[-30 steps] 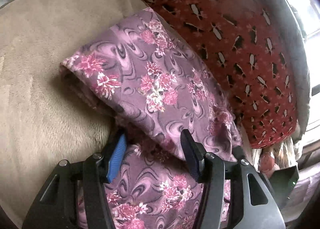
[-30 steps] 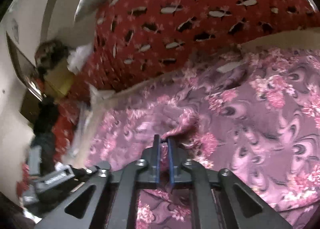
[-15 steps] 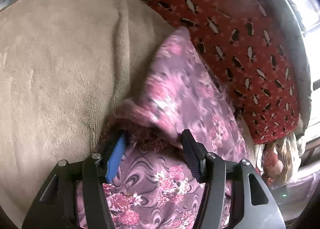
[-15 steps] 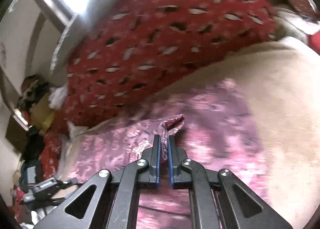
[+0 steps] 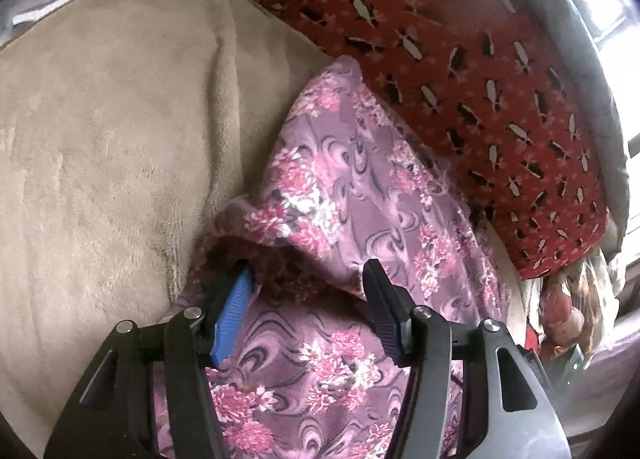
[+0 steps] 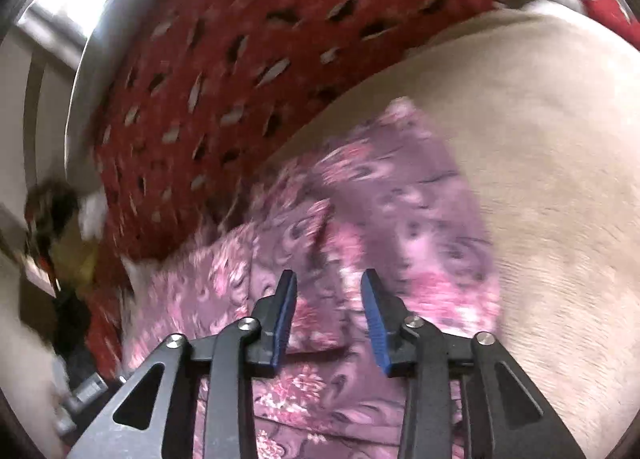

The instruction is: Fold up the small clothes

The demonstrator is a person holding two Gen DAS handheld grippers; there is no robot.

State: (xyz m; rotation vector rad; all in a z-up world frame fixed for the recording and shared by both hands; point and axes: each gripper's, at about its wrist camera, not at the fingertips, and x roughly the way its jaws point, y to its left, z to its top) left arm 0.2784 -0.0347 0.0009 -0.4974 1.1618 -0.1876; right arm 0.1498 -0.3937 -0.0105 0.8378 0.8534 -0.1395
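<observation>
One floral garment (image 5: 352, 195) under both claws, right claw (image 6: 328, 279) opening above it

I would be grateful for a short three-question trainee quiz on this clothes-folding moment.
1. True or false: the floral garment lies on a beige blanket.
2. Which cloth borders the garment's far side? A) red patterned cloth B) blue towel C) white sheet
3. Fill in: the right tongs are ____, with nothing clamped between their pads.

Key:
1. True.
2. A.
3. Opening; the garment lies beneath them, no longer pinched. The left tongs stand apart, one finger tucked under a fold of the garment.
</observation>
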